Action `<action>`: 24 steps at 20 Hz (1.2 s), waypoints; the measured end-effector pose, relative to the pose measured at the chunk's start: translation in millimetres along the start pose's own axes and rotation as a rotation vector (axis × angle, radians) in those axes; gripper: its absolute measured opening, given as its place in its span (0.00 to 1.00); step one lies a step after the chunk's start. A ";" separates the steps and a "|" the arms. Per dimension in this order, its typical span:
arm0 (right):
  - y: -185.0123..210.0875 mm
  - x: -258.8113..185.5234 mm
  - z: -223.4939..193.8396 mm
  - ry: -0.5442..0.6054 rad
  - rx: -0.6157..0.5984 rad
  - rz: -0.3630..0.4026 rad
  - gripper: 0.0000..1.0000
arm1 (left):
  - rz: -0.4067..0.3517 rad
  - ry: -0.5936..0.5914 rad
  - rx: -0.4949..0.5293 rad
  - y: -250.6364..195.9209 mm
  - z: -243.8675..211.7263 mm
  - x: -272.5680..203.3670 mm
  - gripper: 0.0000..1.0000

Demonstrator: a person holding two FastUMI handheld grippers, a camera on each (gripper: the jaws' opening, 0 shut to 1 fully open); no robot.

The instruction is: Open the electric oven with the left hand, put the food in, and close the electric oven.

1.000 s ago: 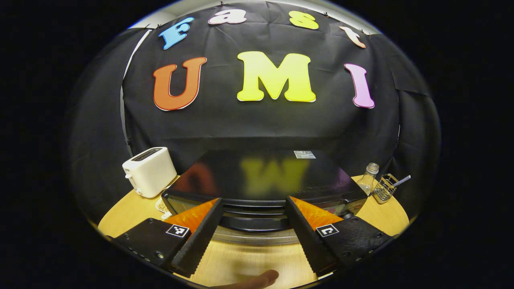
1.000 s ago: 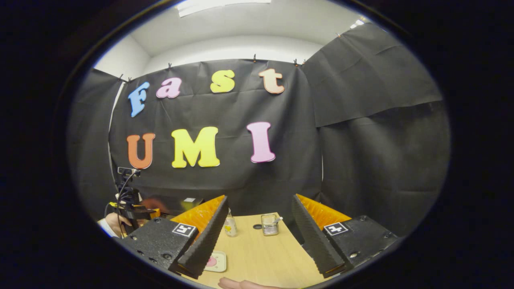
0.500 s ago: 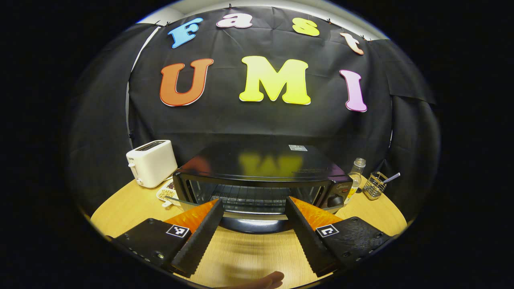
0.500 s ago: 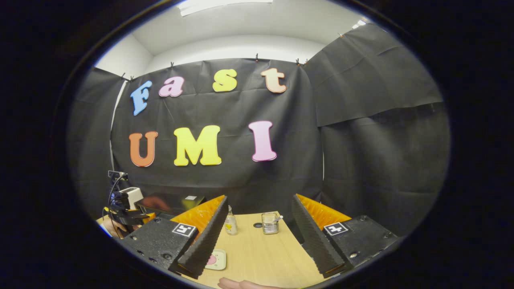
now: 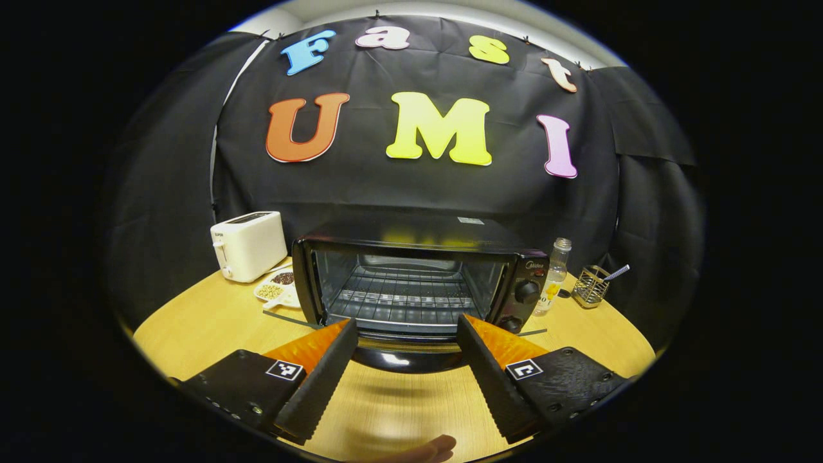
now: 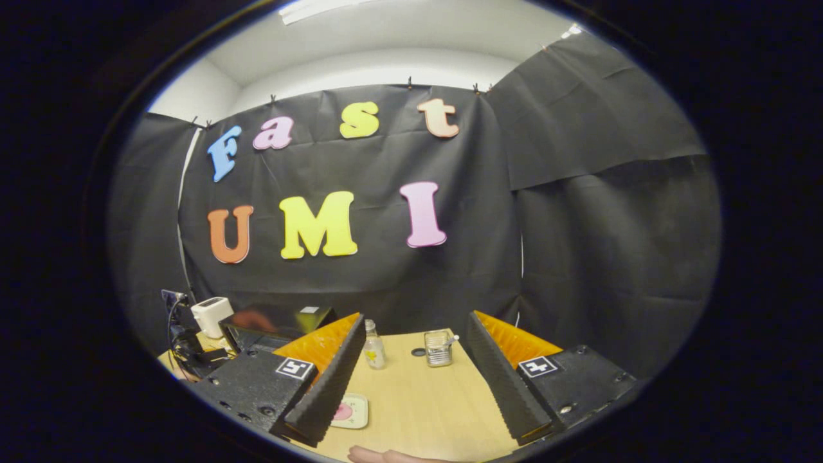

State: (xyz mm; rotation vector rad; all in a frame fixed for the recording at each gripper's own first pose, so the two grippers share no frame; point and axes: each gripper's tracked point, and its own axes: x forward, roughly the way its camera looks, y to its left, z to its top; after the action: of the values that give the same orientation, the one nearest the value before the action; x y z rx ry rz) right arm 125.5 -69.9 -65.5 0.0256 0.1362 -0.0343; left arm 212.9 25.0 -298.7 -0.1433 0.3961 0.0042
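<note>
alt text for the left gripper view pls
A black electric oven stands open on a wooden table, its wire rack bare, framed by the open left hand-held gripper. A white toaster sits to its left, a small bottle to its right.

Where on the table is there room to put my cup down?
Bare wood lies left of the oven, in front of the toaster. More lies between the small plate and the wire holder. It is crowded between toaster and oven, where a snack dish sits.

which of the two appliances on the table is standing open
The black electric oven in the middle: its glass door is folded down, baring the wire rack. The white toaster to its left is a closed box with top slots.
</note>
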 end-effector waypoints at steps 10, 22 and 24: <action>11.5 -3.6 -5.7 0.009 -0.015 0.032 0.96 | -0.038 0.013 0.094 -0.1 -41.0 -19.8 0.98; 16.5 -2.5 -13.5 0.028 -0.045 0.021 0.96 | -0.035 0.109 0.087 4.2 -102.3 -29.0 0.96; 18.4 0.2 -18.9 0.040 -0.056 0.023 0.96 | -0.033 0.162 0.067 6.0 -119.9 -28.1 0.96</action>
State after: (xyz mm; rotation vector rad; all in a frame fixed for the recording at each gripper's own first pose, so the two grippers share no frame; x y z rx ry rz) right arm 123.8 -51.1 -83.8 -0.0278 0.1771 -0.0075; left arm 140.7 14.8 -398.0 -0.0837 0.5552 -0.0537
